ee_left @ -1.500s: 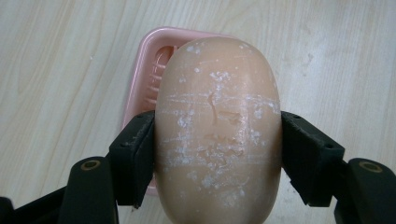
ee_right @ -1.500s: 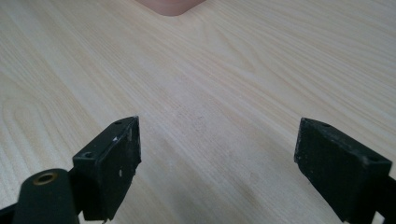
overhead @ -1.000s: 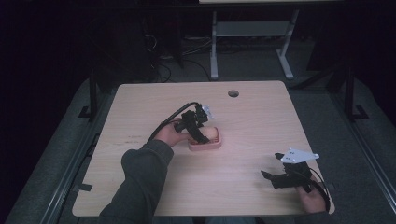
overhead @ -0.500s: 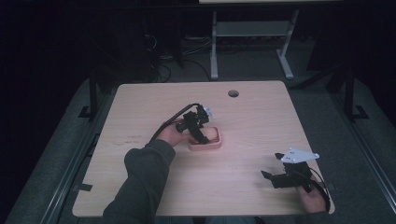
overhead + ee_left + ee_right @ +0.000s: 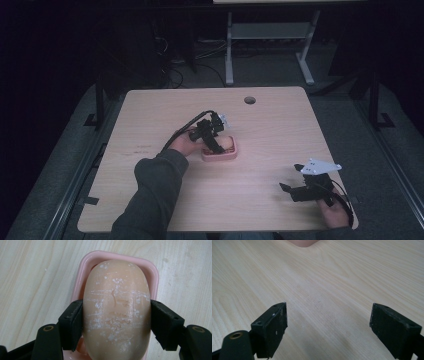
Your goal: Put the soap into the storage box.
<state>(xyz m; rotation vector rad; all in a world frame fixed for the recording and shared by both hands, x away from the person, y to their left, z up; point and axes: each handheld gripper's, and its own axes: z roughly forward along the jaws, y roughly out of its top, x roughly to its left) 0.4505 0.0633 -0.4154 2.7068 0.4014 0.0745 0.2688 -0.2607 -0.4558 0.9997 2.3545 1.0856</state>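
A peach-coloured bar of soap [image 5: 116, 290], scuffed with white marks, lies in a pink soap dish [image 5: 153, 272] near the middle of the table. My left gripper [image 5: 116, 312] reaches down over it, and its two black pads press the bar's two long sides. In the high view the left gripper [image 5: 215, 141] sits over the dish [image 5: 220, 156], with the soap [image 5: 227, 144] just showing beside it. Near the front right corner my right gripper [image 5: 286, 189] hovers low over bare wood. Its jaws stand wide apart with nothing between them [image 5: 328, 322].
The wooden table [image 5: 150, 115] has a round cable hole [image 5: 249, 100] at the back. A corner of the pink dish [image 5: 303, 243] shows at the top of the right gripper view. A white desk frame [image 5: 265, 35] and cables stand on the floor behind.
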